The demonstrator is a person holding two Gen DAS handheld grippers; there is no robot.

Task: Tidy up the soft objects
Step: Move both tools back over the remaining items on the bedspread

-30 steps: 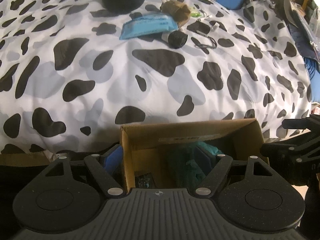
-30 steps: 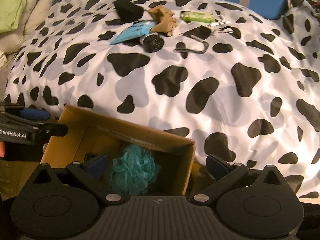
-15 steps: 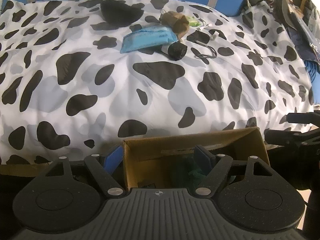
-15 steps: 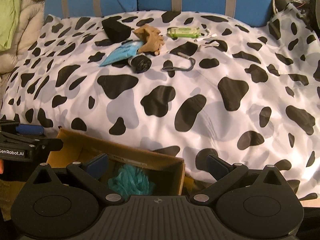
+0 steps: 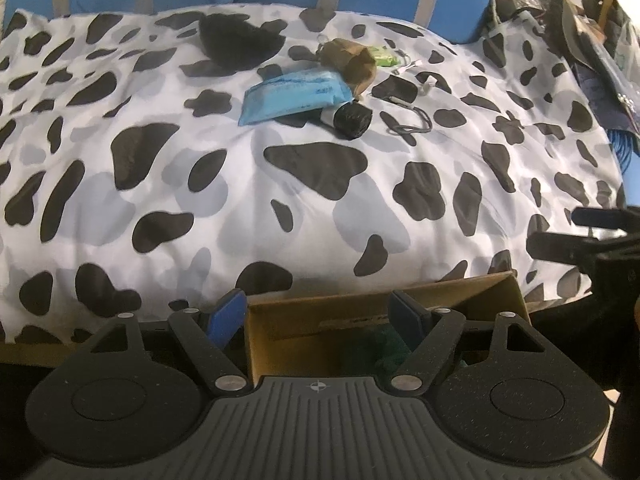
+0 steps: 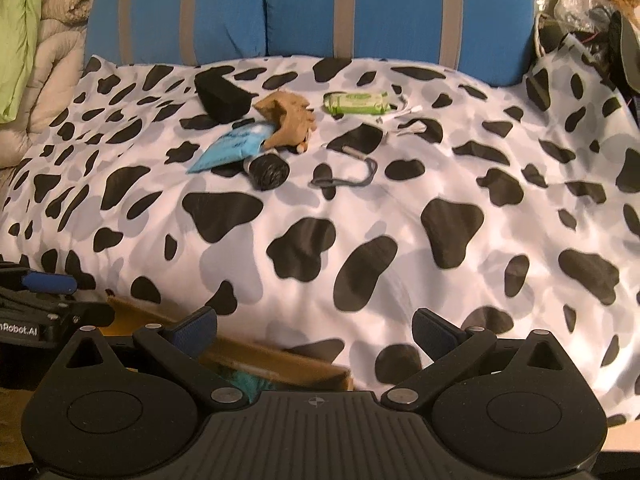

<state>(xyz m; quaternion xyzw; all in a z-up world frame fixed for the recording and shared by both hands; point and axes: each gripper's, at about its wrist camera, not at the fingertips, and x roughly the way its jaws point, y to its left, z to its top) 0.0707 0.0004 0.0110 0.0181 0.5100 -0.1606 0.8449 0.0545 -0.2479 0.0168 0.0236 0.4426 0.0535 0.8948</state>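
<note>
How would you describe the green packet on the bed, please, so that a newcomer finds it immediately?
Start at the cow-print duvet and look toward the blue striped cushions. In the far cluster, right of the tan plush toy, lies the flat green plastic packet. It is the only green item there.

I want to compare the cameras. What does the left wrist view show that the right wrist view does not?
Only left: the open inside of the box, and the right claw's side.
Only right: the green and beige bedding, and the left claw's side.
Both: the spotted cover, blue packet, black roll, brown toy, green pack.
</note>
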